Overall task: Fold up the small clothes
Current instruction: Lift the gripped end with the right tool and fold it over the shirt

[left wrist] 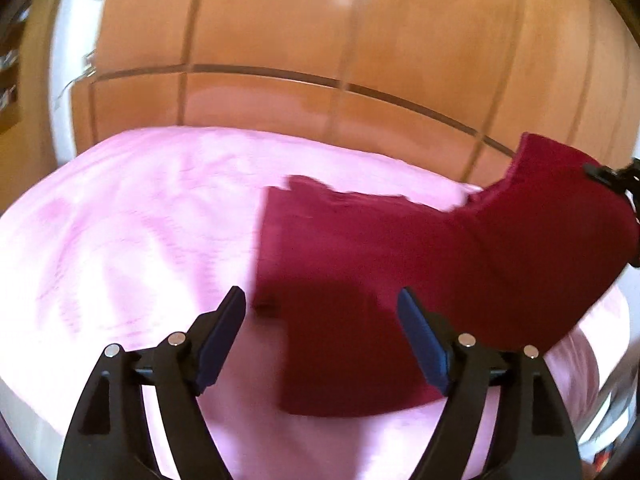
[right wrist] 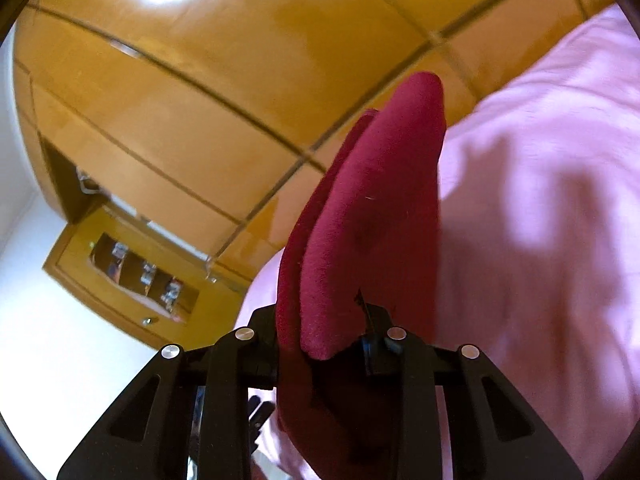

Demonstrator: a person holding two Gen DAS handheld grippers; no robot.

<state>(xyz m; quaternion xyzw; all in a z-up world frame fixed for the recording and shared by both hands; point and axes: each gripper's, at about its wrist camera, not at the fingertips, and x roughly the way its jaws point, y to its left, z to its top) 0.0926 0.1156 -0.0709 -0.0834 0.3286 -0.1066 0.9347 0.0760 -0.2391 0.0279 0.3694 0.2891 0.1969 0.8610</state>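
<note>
Garment point(left wrist: 400, 248), dark red and of soft napped cloth, is lying partly on the pink bed cover point(left wrist: 140, 220), with its far right portion being lifted clear toward 2 o'clock in the left wrist view. The rest is resting flat, its near edge reaching toward 6 o'clock between the fingers of the left gripper point(left wrist: 322, 312).

The left gripper is hovering over the near left corner of the garment with its jaws standing wide apart and holding nothing; the blue pads point(left wrist: 222, 332) are not touching the cloth.

The right gripper point(right wrist: 320, 344) is clamping a doubled edge of the garment, jaws drawn in tight on it. In the right wrist view the cloth is rising from the jaws toward 12 o'clock as a thick fold. A wooden wardrobe point(right wrist: 200, 120) is standing behind the bed.

Judgement on handling: the garment is appearing light, limp and non-fragile; it is sagging under its own weight where lifted, so it will be draping and not holding any shape. The nap is likely offering good grip. The best hold for the free gripper is appearing to be the near left corner or hem, pinched through both layers, so the fold is coming over square.

Risk: one-sided lifting is likely dragging the flat portion askew.
</note>
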